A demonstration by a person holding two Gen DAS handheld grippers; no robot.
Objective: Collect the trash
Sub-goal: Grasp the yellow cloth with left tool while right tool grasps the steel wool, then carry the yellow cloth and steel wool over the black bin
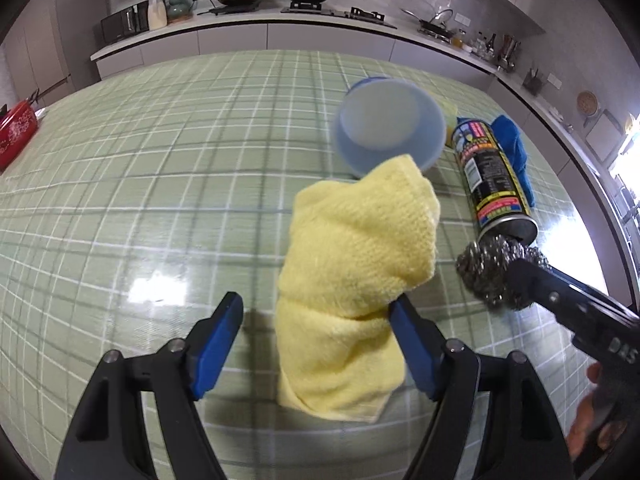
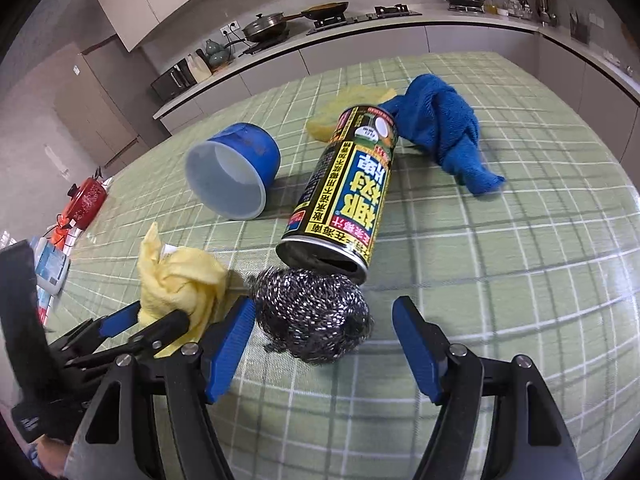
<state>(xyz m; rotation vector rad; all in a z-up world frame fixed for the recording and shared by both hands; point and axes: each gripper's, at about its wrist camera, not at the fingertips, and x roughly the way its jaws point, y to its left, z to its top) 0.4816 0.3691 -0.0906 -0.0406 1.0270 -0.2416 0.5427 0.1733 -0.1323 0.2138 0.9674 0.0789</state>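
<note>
A crumpled yellow cloth (image 1: 344, 280) stands on the green checked tablecloth (image 1: 160, 200) between the fingers of my left gripper (image 1: 316, 308). That gripper is open, with a gap on the cloth's left side. A steel wool ball (image 2: 316, 316) lies between the fingers of my open right gripper (image 2: 324, 308), close against the left pad. Just beyond the ball a black and yellow drink can (image 2: 344, 188) lies on its side. A blue cup (image 2: 236, 172) lies tipped over to its left. In the right wrist view the left gripper (image 2: 156, 312) straddles the yellow cloth (image 2: 180, 280).
A blue cloth (image 2: 440, 128) and a yellow sponge (image 2: 344, 108) lie behind the can. A red pot (image 2: 86, 200) and small packets (image 2: 50, 264) sit at the table's left edge. A kitchen counter (image 1: 240, 28) with pans runs behind the table.
</note>
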